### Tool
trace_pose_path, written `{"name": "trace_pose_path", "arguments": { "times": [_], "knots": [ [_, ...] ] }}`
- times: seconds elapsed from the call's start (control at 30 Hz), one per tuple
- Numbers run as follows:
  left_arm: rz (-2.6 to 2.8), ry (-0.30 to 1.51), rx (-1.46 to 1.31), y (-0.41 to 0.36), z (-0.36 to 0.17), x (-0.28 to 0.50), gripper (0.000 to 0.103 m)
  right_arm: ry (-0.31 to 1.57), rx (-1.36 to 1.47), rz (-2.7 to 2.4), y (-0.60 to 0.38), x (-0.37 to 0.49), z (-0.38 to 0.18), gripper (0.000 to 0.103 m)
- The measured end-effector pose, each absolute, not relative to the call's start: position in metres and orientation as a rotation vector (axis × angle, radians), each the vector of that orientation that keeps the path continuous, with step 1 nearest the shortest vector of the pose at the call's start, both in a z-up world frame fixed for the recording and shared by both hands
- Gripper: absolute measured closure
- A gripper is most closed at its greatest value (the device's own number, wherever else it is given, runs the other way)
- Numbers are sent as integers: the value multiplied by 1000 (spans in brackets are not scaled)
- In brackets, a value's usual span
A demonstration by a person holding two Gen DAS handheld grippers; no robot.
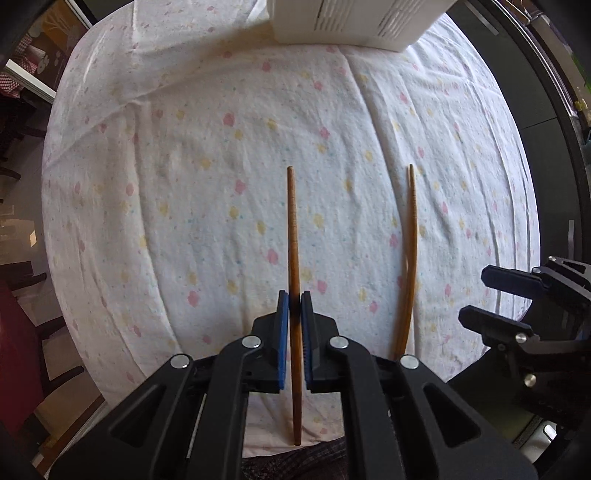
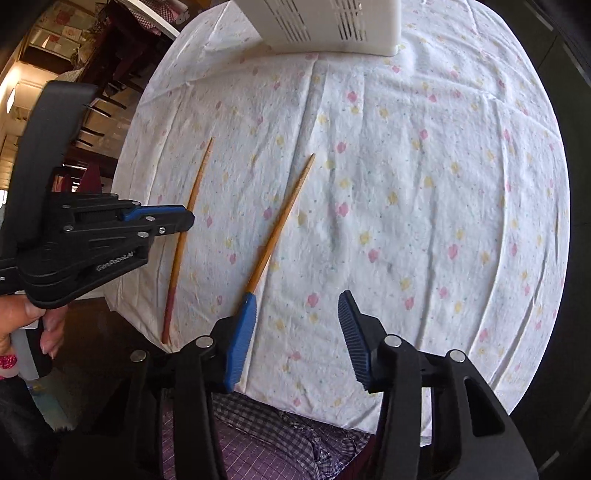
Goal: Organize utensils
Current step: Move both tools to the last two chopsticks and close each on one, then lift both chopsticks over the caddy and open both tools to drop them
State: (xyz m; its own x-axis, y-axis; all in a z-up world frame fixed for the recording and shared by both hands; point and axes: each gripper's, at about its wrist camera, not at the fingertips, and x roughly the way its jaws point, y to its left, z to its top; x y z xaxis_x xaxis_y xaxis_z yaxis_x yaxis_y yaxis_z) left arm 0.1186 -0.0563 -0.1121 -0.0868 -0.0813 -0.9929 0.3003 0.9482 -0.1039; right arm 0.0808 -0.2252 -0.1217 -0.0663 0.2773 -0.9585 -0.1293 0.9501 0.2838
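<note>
Table point(image 1: 184, 166) under a flowered cloth; a white slotted container point(image 1: 354, 26) stands at its far edge. Left hand-held gripper point(image 1: 294, 306) is clamped on one chopstick point(image 1: 293, 229), long axis running away from it. Right hand-held gripper point(image 2: 297, 314) is open and empty; a chopstick pair point(image 2: 280, 218) lies just to its left, angled away, nearer the right hand. "GenRobot.AI" reads on the left body.

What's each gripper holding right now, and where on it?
Left gripper clamps one chopstick near its thicker end. Right gripper is open, holding nothing.
</note>
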Motion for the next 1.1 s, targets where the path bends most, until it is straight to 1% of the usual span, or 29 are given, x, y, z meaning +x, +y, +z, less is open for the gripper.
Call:
{"name": "trace_pose_path", "arguments": {
  "times": [0.07,0.33,0.47,0.63,0.67,0.7,0.73,0.77,0.83,0.97,1.1],
  "knots": [
    [-311,1617,148,-39,-106,120,96,1644,79,308,-207,90,-132,74],
    [-355,1557,96,3,-87,124,96,1705,68,177,-177,115,-146,78],
    [-392,1525,86,5,-77,121,96,1734,70,113,-172,127,-150,80],
    [-429,1490,87,8,-68,120,97,1769,105,72,-171,147,-151,80],
    [-438,1485,86,6,-67,119,96,1770,115,70,-172,148,-151,83],
    [-448,1479,84,1,-66,119,97,1762,101,64,-176,150,-151,92],
    [-458,1469,86,0,-64,118,96,1749,108,74,-179,149,-150,92],
    [-466,1456,88,0,-60,118,96,1735,109,76,-183,147,-149,96],
    [-478,1436,82,-4,-56,118,96,1698,96,95,-184,141,-146,96],
    [-500,1376,57,-6,-39,121,96,1596,171,170,-200,126,-132,96],
    [-530,1288,49,-12,-12,123,96,1374,238,281,-218,103,-93,96]
  ]
}}
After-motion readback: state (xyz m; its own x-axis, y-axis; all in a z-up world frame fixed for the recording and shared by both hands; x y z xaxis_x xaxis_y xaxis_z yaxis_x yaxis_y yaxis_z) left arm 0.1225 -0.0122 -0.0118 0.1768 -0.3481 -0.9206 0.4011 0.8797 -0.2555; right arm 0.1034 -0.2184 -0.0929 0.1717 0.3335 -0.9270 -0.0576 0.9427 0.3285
